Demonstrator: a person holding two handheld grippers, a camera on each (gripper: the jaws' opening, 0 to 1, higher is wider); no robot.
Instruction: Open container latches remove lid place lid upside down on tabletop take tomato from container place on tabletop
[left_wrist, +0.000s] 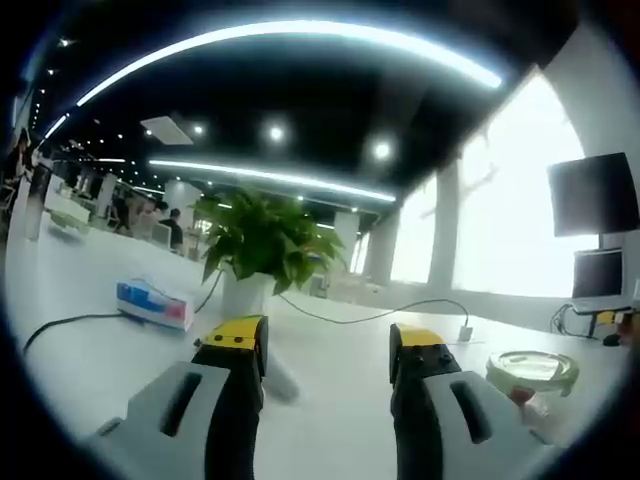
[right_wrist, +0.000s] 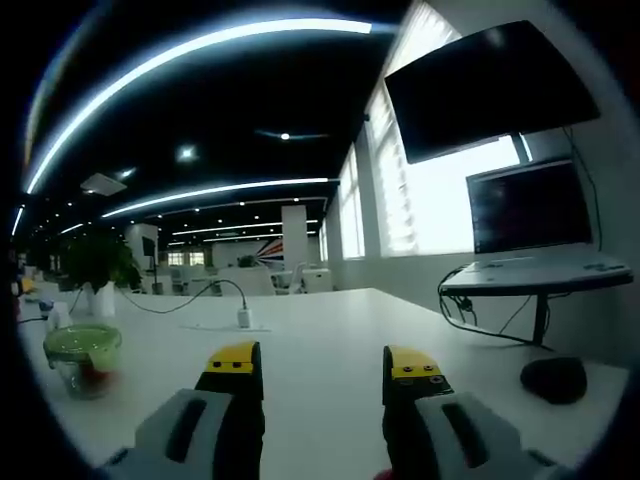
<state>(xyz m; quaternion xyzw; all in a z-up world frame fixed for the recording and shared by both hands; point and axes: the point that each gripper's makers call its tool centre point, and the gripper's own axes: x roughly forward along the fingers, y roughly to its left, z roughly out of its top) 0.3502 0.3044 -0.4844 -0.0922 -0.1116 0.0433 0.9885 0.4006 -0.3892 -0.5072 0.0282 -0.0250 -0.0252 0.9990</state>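
Observation:
A round clear container (left_wrist: 532, 372) with a pale green latched lid stands on the white tabletop at the right of the left gripper view, something red showing inside it. The same container (right_wrist: 83, 357) sits at the far left of the right gripper view, lid on. My left gripper (left_wrist: 327, 345) is open above the table, left of the container and apart from it, nothing between its yellow-tipped jaws. My right gripper (right_wrist: 324, 362) is also open and empty, well to the right of the container.
A potted green plant (left_wrist: 258, 242) in a white pot stands behind the left gripper, with a blue and pink box (left_wrist: 153, 303) and a cable beside it. A white charger with cable (right_wrist: 243, 318) lies mid-table. A black mouse (right_wrist: 556, 379) and monitors (right_wrist: 528, 208) are at the right.

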